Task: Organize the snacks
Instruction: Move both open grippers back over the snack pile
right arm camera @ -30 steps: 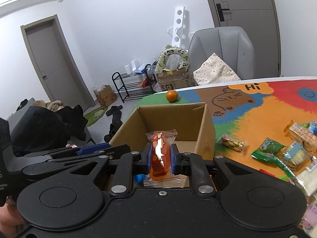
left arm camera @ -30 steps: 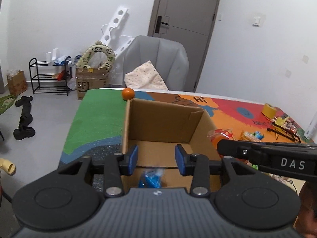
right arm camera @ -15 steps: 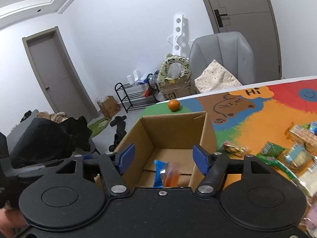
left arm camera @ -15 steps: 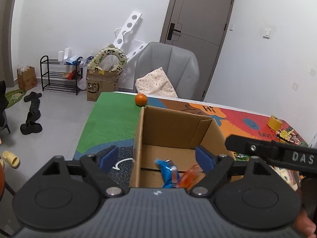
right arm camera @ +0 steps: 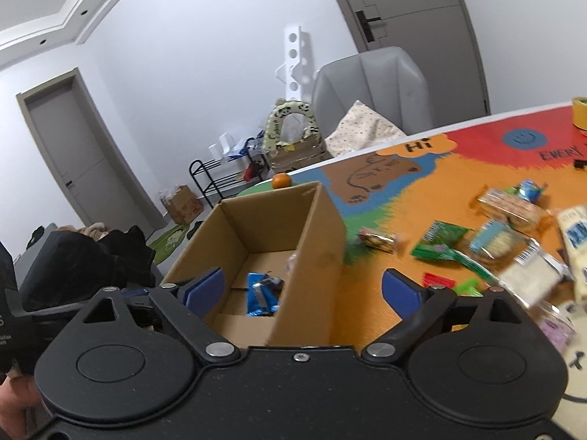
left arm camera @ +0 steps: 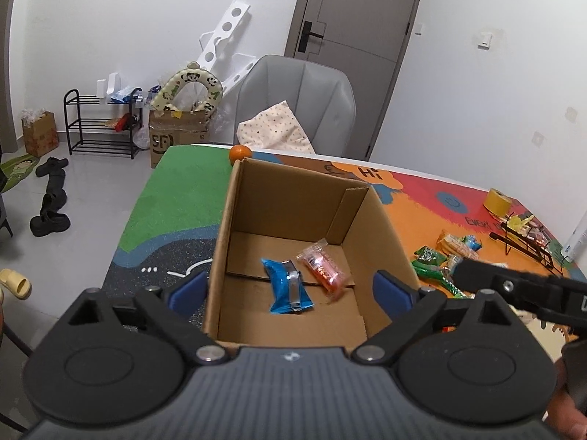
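**Opening both grippers: two snacks now in the box**

Opening wider at this moment, left gripper [left arm camera: 291, 289] and right gripper [right arm camera: 302, 288] hold nothing between their jaws. A second ago the right pinched the orange pack [left arm camera: 323, 269]; now it lies on the box [left arm camera: 385, 227] floor, centre frame, just beside the blue pack [left arm camera: 288, 286]. Two items done. Right view has swung toward the snack pile [right arm camera: 510, 234] at right edge, well apart from the box: likely next pick. Surface is a colourful mat [left arm camera: 176, 190]; tangerine [left arm camera: 240, 153] behind the box. Room: grey chair [left arm camera: 297, 102], door, shoe rack at left.
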A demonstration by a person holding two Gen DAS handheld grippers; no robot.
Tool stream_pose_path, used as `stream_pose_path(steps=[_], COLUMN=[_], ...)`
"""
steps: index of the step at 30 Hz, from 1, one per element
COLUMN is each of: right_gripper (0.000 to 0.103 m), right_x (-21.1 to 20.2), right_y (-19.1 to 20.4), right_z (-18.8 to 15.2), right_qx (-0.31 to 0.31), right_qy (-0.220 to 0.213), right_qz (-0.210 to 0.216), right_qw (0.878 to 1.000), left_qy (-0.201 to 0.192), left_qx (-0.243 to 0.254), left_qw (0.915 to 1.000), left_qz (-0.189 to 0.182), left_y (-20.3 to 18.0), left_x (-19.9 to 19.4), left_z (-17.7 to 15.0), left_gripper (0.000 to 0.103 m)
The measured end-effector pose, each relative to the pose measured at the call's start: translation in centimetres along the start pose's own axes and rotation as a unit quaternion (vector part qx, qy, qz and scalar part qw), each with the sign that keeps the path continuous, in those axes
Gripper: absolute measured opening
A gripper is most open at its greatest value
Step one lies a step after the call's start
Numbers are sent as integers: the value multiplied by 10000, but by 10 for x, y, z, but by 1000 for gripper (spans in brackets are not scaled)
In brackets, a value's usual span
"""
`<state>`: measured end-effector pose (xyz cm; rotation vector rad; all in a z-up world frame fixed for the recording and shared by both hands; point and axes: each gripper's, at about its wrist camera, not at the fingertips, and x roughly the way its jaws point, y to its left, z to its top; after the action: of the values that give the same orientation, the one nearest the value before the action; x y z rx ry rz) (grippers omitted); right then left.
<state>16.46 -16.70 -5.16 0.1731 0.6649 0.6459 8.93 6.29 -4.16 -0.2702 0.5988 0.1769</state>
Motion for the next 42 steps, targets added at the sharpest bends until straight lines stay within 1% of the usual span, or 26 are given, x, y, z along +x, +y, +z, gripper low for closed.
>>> stream_pose_path(steps=[4, 14, 17, 21, 26, 32, 42], right_gripper=[96, 97, 100, 101, 101, 101, 101], right_x=[-12, -36, -46, -56, -68, -78, -88], right_y=[-10, -29, -38, -48, -61, -74, -97], right_z=[-4, -10, -12, -16, -19, -22, -28], right_qx=[137, 208, 290, 283, 337, 383, 558], right_qy=[-17, -137, -198, -244, -306, -332, -317], right_qz=[27, -214, -348, -661, -818, -942, -1115], right_qw=[9999, 9995, 9988, 9971, 9956, 9943, 9917], left_qy=[-18, -127, -110, -72, -3, 73, 250], left_qx=[-48, 113, 181, 260, 412, 582, 730], left_qw=[10000, 9995, 9991, 9981, 9964, 9942, 9917], left_qz=[-42, -259, -364, -547, -738, -896, -1024], left_y=[-5, -30, -40, -55, -76, -97, -122], left_x=[-5, -16, -16, -15, -12, -9, 0], left_z=[2, 1, -1, -5, -11, -18, -26], left_gripper=[98, 98, 98, 98, 98, 98, 98])
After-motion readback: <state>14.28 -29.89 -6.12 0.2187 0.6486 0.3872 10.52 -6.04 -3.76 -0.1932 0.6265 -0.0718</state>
